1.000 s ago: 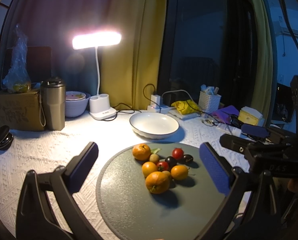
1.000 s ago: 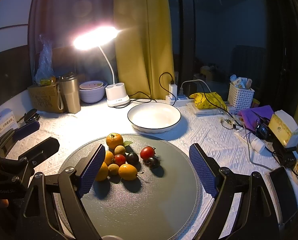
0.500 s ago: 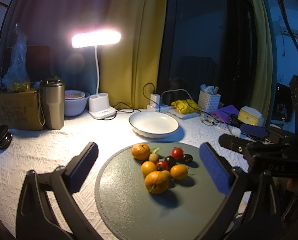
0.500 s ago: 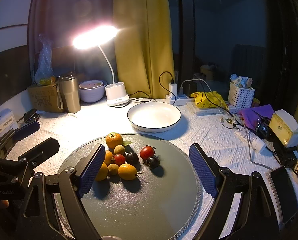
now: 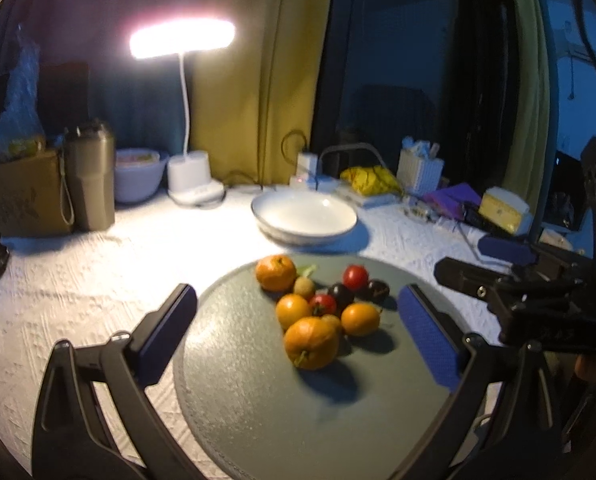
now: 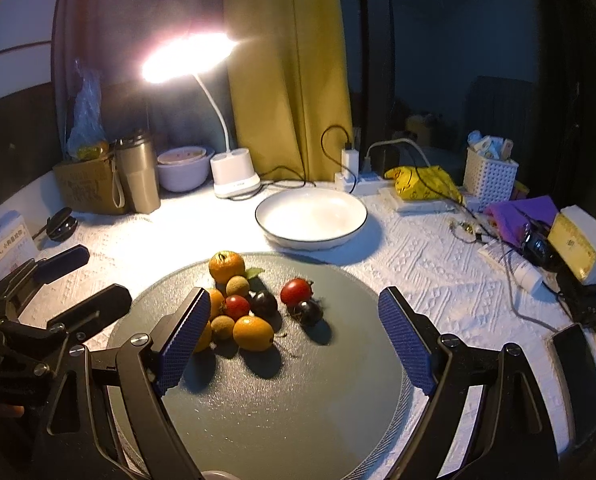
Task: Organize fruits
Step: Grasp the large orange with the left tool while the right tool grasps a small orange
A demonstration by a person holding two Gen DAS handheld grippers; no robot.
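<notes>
A heap of small fruits lies on a round grey mat (image 5: pixel 257 408) (image 6: pixel 298 408): several oranges such as the nearest one (image 5: pixel 310 342) and one at the back (image 6: pixel 226 266), red tomatoes (image 5: pixel 356 276) (image 6: pixel 296 291), dark plums (image 6: pixel 309 312) and small tan fruits (image 6: pixel 237 286). An empty white bowl (image 5: pixel 304 216) (image 6: pixel 311 218) stands behind the mat. My left gripper (image 5: pixel 298 332) is open and empty, above the mat with the heap between its fingers. My right gripper (image 6: pixel 293 340) is open and empty, to the right of the heap; its left finger hides part of an orange.
A lit desk lamp (image 6: pixel 233 178), a steel tumbler (image 6: pixel 135 176), a cardboard box (image 6: pixel 85 188) and a pale bowl (image 6: pixel 181 168) stand at the back left. A power strip with cables (image 6: pixel 358 178), a yellow bag (image 6: pixel 422 182), a white basket (image 6: pixel 490 172) and clutter fill the right.
Both grippers have crept slightly forward and down toward the fruit heap, which looks a little larger. The jaws stay open and the fruits have not moved.
</notes>
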